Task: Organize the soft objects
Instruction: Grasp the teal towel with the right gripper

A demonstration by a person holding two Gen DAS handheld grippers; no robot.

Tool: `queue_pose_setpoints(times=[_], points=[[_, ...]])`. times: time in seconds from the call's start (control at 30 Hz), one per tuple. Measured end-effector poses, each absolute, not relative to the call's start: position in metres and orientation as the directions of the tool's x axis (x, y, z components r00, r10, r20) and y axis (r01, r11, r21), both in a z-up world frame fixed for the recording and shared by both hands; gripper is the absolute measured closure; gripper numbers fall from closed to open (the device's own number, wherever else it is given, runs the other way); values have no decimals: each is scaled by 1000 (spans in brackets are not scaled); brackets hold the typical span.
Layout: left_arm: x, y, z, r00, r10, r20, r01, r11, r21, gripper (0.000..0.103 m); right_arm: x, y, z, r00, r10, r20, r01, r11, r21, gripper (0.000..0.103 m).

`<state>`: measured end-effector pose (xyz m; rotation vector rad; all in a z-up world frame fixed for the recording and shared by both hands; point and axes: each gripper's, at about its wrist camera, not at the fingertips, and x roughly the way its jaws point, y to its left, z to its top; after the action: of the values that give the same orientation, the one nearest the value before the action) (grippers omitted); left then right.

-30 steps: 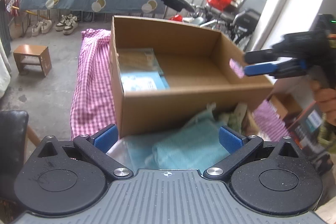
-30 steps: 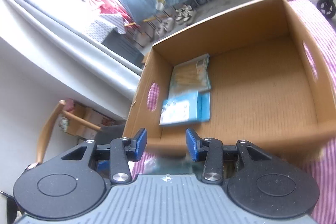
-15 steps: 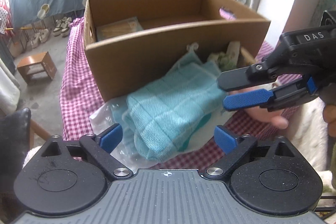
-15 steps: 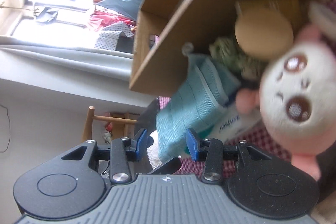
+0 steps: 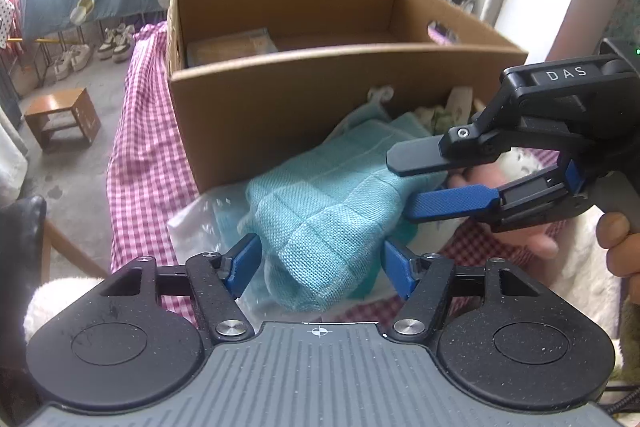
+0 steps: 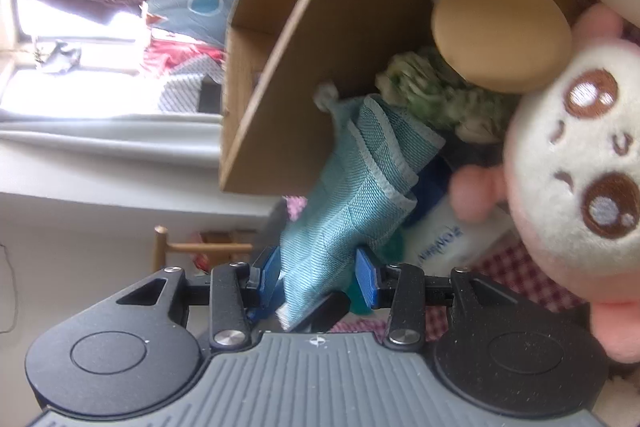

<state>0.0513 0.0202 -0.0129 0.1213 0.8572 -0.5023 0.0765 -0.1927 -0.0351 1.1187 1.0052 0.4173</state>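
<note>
Between the blue pads of your left tool [image 5: 322, 261] lies the near end of the teal cloth [image 5: 320, 215]; its jaws are closing, and the pads stand just beside the fabric on either side, not yet clearly pressing it. Your right tool [image 5: 408, 183] comes in from the right, turned on its side, jaws partly open around the same cloth's far edge; from its own camera the cloth [image 6: 344, 195] sits between the pads, though you cannot tell whether they grip it. Under the cloth lies a clear plastic wrapper [image 5: 200, 211] on the pink checked worktop [image 5: 144, 163]. Beside it to the right rests a white and pink plush toy [image 6: 576, 163]. Beyond stands the cardboard box [image 5: 280, 107].
</note>
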Motion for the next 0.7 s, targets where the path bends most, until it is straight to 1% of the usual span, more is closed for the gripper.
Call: queue_pose_setpoints(times=[0.13,0.3,0.53,0.63,0.7], points=[[57,24,-11,558,-406,-724,465,875,-133,38,78,-190,-35,531,710,-462,201,425,883,59],[63,29,-12,552,-433,-713,462,871,-171,38,80,-183,-41,503,716,-484,243,420,874,59],[65,39,-15,526,-478,-704,464,854,-234,37,91,-180,-46,518,680,-518,289,431,855,59],[64,43,-14,514,-498,-698,469,845,-257,36,96,-172,-50,510,672,-537,307,441,843,64],[62,47,-11,514,-511,-689,477,838,-266,33,97,-169,-53,509,675,-535,316,432,845,66]])
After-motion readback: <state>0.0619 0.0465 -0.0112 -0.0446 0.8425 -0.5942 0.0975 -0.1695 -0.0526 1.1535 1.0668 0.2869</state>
